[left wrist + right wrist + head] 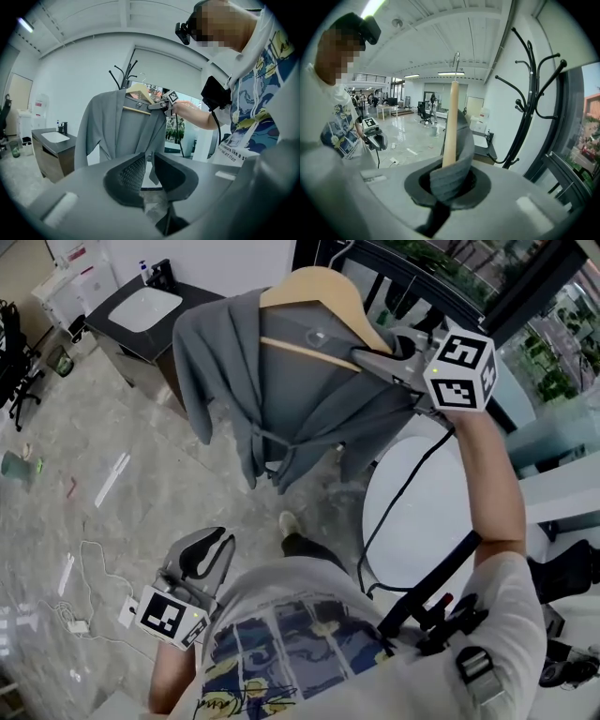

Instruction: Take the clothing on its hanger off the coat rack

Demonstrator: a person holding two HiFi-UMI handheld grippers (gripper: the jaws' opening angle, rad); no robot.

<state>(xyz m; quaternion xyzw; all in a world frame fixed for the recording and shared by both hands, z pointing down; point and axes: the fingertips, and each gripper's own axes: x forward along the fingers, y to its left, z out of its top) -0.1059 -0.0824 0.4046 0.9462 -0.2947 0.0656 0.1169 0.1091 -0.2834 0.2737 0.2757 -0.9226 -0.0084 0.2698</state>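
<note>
Our grey garment (281, 399) hangs soft and probably light on its stiff wooden hanger (319, 292), up in the air with its hook free of the black coat rack (529, 93) nearby. The right gripper (361, 357) has its jaws clamped on the hanger's shoulder end through the cloth. We judge that the firm hold, since loose fabric alone would likely slip, and the left gripper (211, 554) hangs low, jaws narrowly apart and empty.

Dark sink cabinet (131, 357) and white round table (422, 521) stand on marble floor (169, 493).
</note>
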